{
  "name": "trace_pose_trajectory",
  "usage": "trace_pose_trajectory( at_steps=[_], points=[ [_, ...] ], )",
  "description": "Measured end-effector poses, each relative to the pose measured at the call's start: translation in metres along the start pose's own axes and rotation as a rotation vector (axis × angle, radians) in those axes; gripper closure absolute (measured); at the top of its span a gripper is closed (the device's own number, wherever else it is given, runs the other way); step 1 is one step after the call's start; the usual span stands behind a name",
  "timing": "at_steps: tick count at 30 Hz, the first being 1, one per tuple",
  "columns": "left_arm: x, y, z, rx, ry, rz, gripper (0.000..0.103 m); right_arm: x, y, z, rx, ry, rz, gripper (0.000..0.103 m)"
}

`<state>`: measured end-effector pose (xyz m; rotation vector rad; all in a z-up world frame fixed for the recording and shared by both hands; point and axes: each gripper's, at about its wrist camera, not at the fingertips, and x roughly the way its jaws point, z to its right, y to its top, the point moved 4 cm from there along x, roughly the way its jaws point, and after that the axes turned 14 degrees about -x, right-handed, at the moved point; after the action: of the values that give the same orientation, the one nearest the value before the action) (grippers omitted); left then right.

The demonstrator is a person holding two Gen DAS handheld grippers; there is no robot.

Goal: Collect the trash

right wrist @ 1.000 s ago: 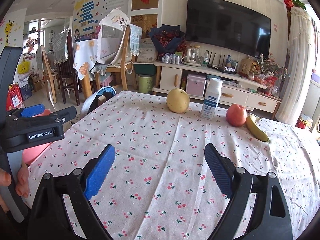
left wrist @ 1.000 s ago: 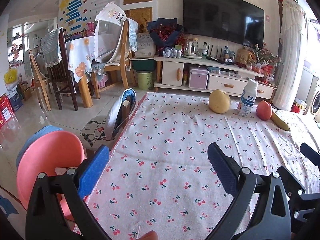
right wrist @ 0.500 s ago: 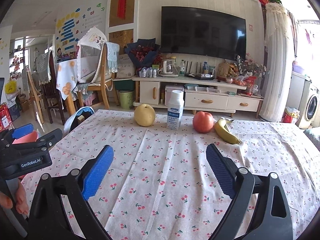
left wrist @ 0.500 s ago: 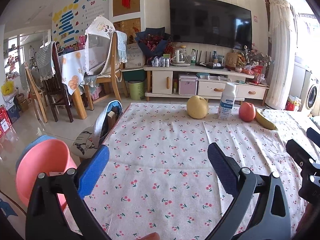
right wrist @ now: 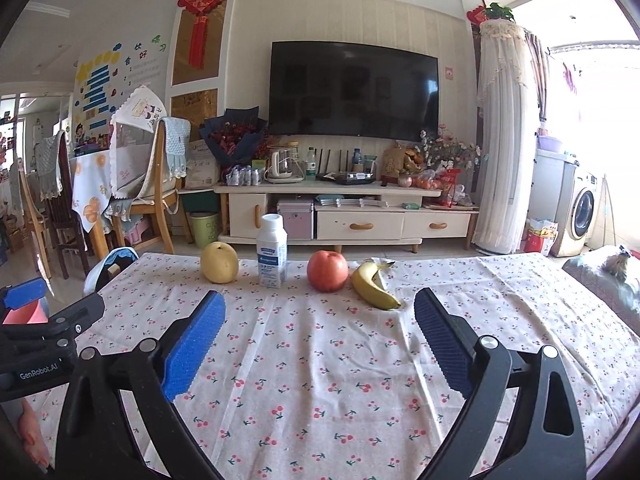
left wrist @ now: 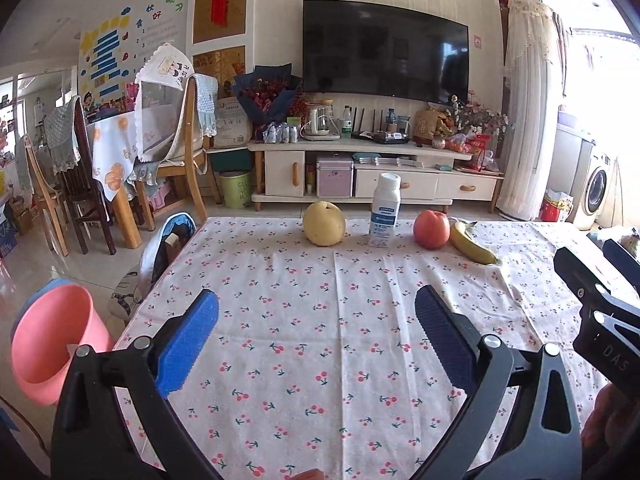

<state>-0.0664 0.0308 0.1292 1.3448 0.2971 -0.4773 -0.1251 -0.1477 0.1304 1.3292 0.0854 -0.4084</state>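
Along the far edge of the cherry-print tablecloth [left wrist: 320, 320] stand a yellow pear [left wrist: 323, 223], a white milk bottle [left wrist: 384, 215] with a blue label, a red apple [left wrist: 431, 229] and a banana [left wrist: 471, 244]. The right wrist view shows the same row: pear [right wrist: 219, 262], bottle [right wrist: 272, 256], apple [right wrist: 327, 271], banana [right wrist: 373, 286]. A pink bin [left wrist: 48, 340] stands on the floor left of the table. My left gripper [left wrist: 317, 340] is open over the near cloth, holding nothing. My right gripper [right wrist: 319, 342] is also open and empty, well short of the row.
A child's chair or bag [left wrist: 168, 244] leans at the table's left far corner. Beyond are a TV cabinet [left wrist: 372, 172], a green bin [left wrist: 236, 188], wooden chairs [left wrist: 176, 152] and a dining table at left. A grey cushion [right wrist: 608, 280] lies at the right.
Both grippers have swung to the right and tilted up, so the row of fruit and bottle now sits centred in each view. Both stay open and empty.
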Motion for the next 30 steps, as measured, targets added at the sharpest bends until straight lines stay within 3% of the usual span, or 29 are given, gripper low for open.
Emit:
trace_pose_trajectory(
  at_steps=[11, 30],
  points=[
    [-0.018, 0.006, 0.048, 0.041, -0.053, 0.085, 0.004, -0.026, 0.001, 0.041, 0.026, -0.102, 0.097, 0.007],
    [-0.031, 0.011, 0.075, 0.072, -0.044, 0.128, 0.004, -0.034, -0.001, 0.066, 0.077, -0.093, 0.108, 0.007]
  ],
)
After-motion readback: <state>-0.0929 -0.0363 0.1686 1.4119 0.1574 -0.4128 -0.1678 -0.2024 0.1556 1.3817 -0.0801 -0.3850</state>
